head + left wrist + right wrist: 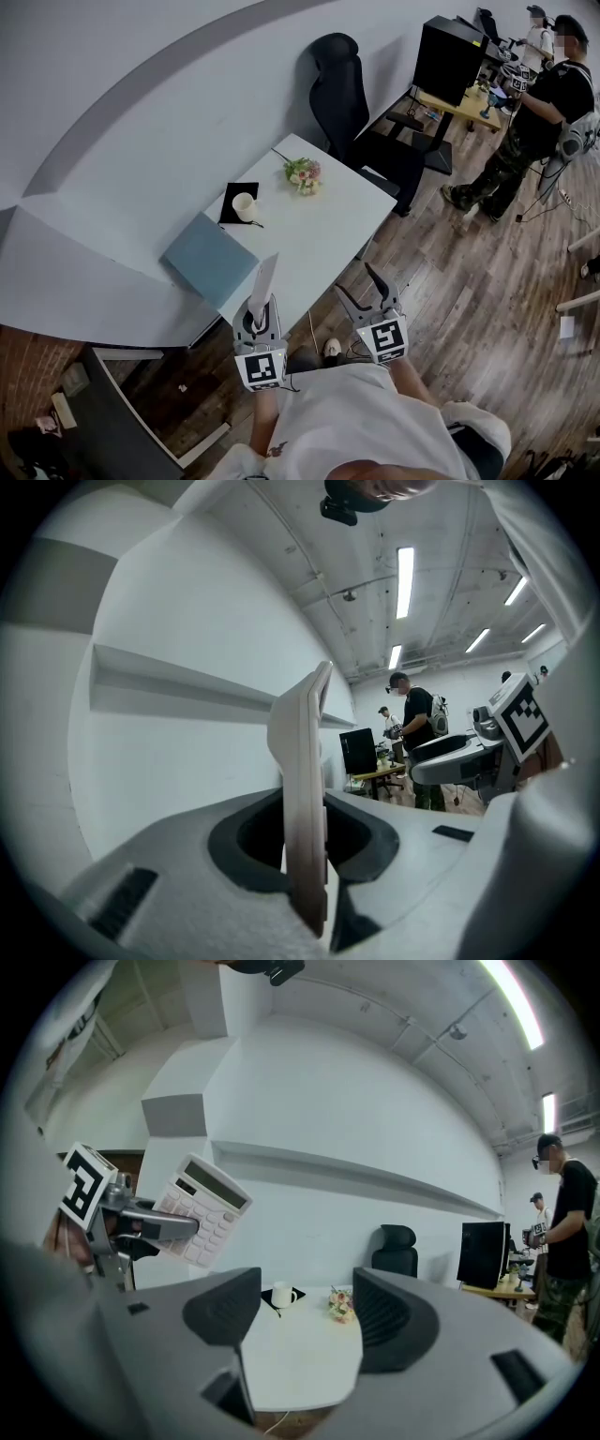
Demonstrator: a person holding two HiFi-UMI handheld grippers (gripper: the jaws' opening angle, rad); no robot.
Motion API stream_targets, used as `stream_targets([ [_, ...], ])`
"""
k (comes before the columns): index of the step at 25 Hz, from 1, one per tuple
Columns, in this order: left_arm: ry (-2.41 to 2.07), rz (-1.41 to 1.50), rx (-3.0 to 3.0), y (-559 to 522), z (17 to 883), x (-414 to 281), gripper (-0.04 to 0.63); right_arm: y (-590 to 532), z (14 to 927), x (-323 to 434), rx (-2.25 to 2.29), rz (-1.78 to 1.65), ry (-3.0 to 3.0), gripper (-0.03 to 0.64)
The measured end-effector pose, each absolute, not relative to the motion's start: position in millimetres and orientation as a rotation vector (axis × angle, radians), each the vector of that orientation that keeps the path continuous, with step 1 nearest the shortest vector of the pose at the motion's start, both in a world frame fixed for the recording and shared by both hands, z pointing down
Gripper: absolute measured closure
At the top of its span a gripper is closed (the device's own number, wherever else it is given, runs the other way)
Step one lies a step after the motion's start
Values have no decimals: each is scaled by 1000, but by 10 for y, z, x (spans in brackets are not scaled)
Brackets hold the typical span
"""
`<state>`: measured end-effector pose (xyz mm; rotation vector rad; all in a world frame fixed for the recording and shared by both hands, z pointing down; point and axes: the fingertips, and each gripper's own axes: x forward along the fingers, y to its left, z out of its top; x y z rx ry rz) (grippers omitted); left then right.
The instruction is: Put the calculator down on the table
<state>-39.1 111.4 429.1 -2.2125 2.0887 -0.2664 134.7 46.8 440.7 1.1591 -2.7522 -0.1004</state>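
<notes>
A white calculator [263, 279] stands on edge in my left gripper [261, 314], which is shut on its lower end. In the left gripper view the calculator [302, 789] shows edge-on between the jaws. From the right gripper view its keypad and display [204, 1208] face me, held up at the left. The white table [309, 239] lies just ahead of both grippers, past its near edge. My right gripper [367, 295] is open and holds nothing. Through its spread jaws I see the table [305, 1354].
On the table stand a white cup [244, 205] on a black mat, a small flower bunch [303, 174] and a blue-grey pad [209, 258]. A black office chair [349, 103] stands behind the table. A person [534, 112] stands at a far desk on the wooden floor.
</notes>
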Motion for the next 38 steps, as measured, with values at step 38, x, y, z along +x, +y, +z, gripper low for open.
stream_targets([
  [38, 2116, -253, -2297, -581, 4544, -965, 528, -1228, 4555, 600, 1095, -95, -2683, 313],
])
